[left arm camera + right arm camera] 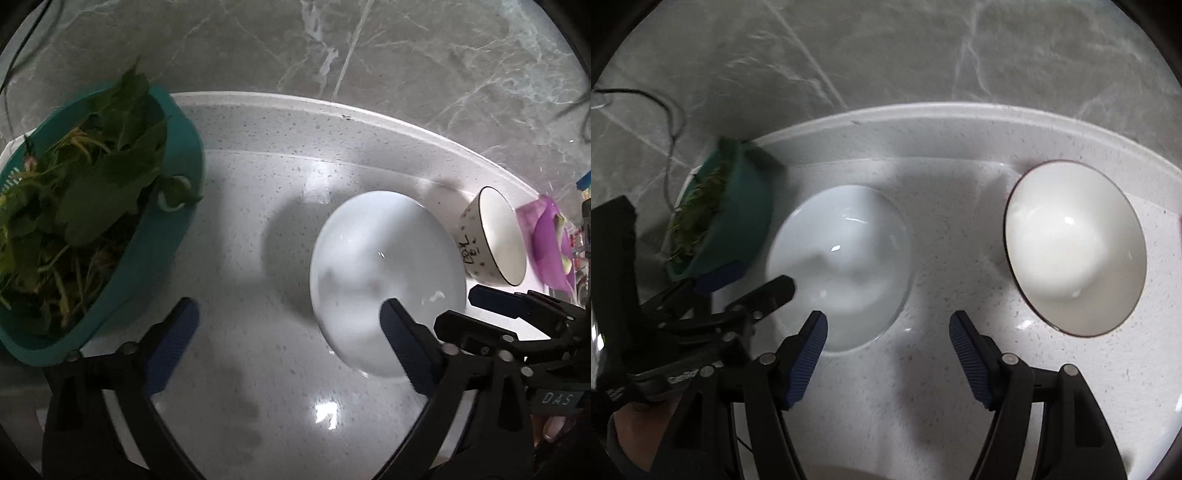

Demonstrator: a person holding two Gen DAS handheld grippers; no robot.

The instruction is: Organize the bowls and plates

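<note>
two bowls on the speckled white countertop (923, 387), well apart from each other, neither held.

plain white bowl (384, 280): upright, empty, glossy. sits mid-counter, between the teal basket (147, 266) and the second bowl. in the left wrist view the left gripper's right finger overlaps its near rim; contact cannot be told.

dark-rimmed bowl (1075, 247): cream inside, thin dark line round the lip, speckled outside with dark handwritten-style characters on the wall (476, 247). upright, empty, near the raised back edge of the counter, to the right of the plain bowl.

left gripper (288, 350): jaws wide apart, blue ribbed pads facing in, nothing between them but bare counter. points steeply down.

right gripper (888, 358): jaws apart, somewhat less wide, nothing clamped. hangs over bare counter between the two bowls, the plain bowl's rim just beside its left finger. points steeply down.

each gripper shows in the other's view, so they are close side by side.

teal basket at the left end, piled with green leafy stalks (85, 195), some yellowed. purple plastic item (546, 243) at the far right, beyond the dark-rimmed bowl; blurred, kind unclear. grey marbled wall (369, 48) behind. thin dark cable (670, 114) against the wall at left.
</note>
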